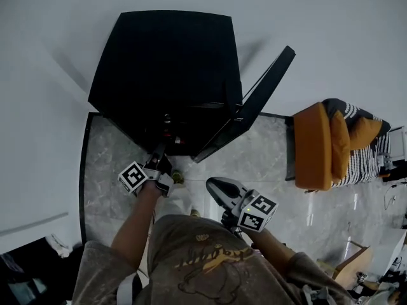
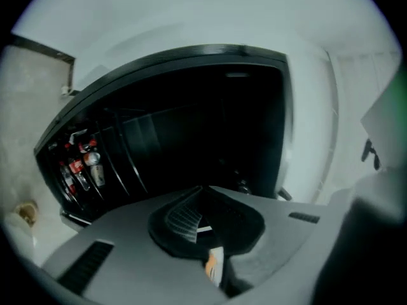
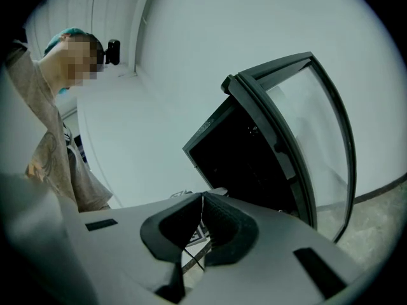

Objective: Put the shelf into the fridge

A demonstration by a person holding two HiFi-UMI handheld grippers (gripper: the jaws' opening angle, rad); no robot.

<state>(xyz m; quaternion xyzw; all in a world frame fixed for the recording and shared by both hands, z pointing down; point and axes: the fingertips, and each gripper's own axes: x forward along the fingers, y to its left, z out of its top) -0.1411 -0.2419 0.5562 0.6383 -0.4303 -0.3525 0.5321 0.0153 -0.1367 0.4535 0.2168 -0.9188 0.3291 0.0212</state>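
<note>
Head view: the person's left forearm (image 1: 135,224) reaches forward. The left tongs (image 1: 158,157) point level at the open front of the black box-shaped fridge (image 1: 165,56), with their tips close before the opening. The right forearm (image 1: 276,245) is bent lower, and the right tongs (image 1: 213,186) hover short of the opening, apart from the cabinet. The flat, matt top of the fridge has sharp straight edges. Its black-framed glass door (image 1: 254,100) stands swung out to the right, leaving the front wide open. Grey marbled floor tiles (image 1: 261,151) lie bare between the door and an orange upholstered armchair (image 1: 315,145). The armchair carries a striped cushion (image 1: 359,161) and stands well apart from the fridge. Left gripper view: the left tongs (image 2: 202,201) are pressed together, their ribbed black pads meeting with nothing gripped. Beyond them the fridge (image 2: 210,119) interior is dark, with small red-and-white bottles (image 2: 82,167) packed behind thin rails at one end. Right gripper view: the right tongs (image 3: 202,202) are likewise closed at the tips and hold nothing. Past them the fridge (image 3: 235,157) shows as a dark rectangle against a smooth white wall (image 3: 191,56), with the door (image 3: 318,138) curving out in front. The person (image 3: 54,151), in a khaki shirt, stands at the left. The shelf cannot be singled out in any view: neither pair of tongs carries it, and the interior is too dark to show whether it sits inside.
</note>
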